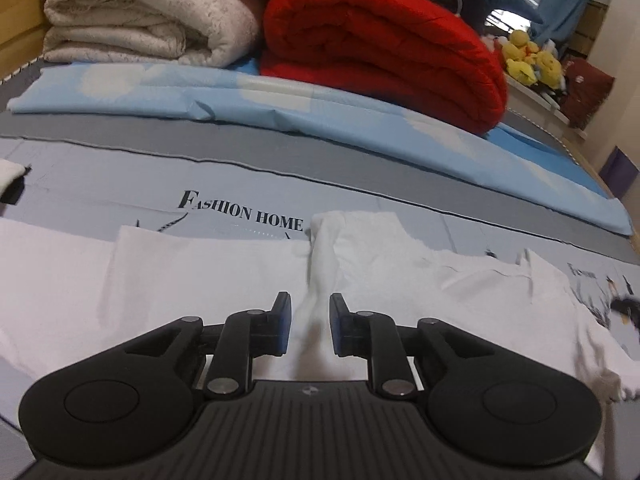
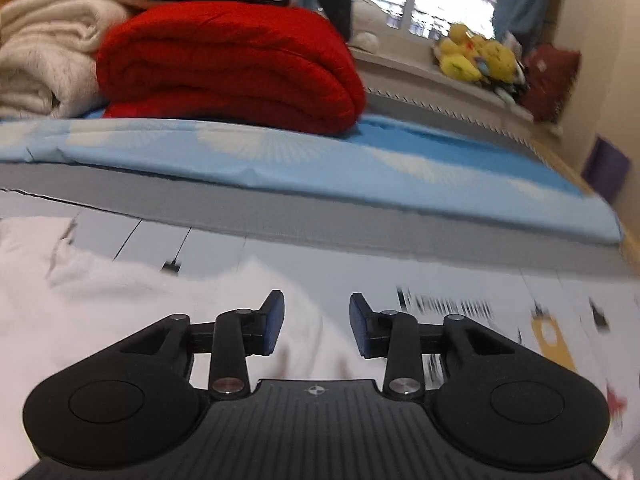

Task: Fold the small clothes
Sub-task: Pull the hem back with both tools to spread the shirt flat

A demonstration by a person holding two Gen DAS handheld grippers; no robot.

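On the grey bedsheet point(image 1: 120, 200) printed "FASHION HOME", a white garment point(image 1: 200, 276) lies spread out, with a raised ridge of cloth running up its middle. Over it, the left gripper point(image 1: 310, 322) has its jaws apart, the ridge between them but not pinched. Farther along, the right gripper point(image 2: 317, 326) is likewise spread wide above the garment's edge point(image 2: 120, 300), gripping nothing. Behind, a red blanket point(image 1: 380, 48) and a cream blanket point(image 1: 140, 12) sit folded on a light blue sheet point(image 1: 320, 116).
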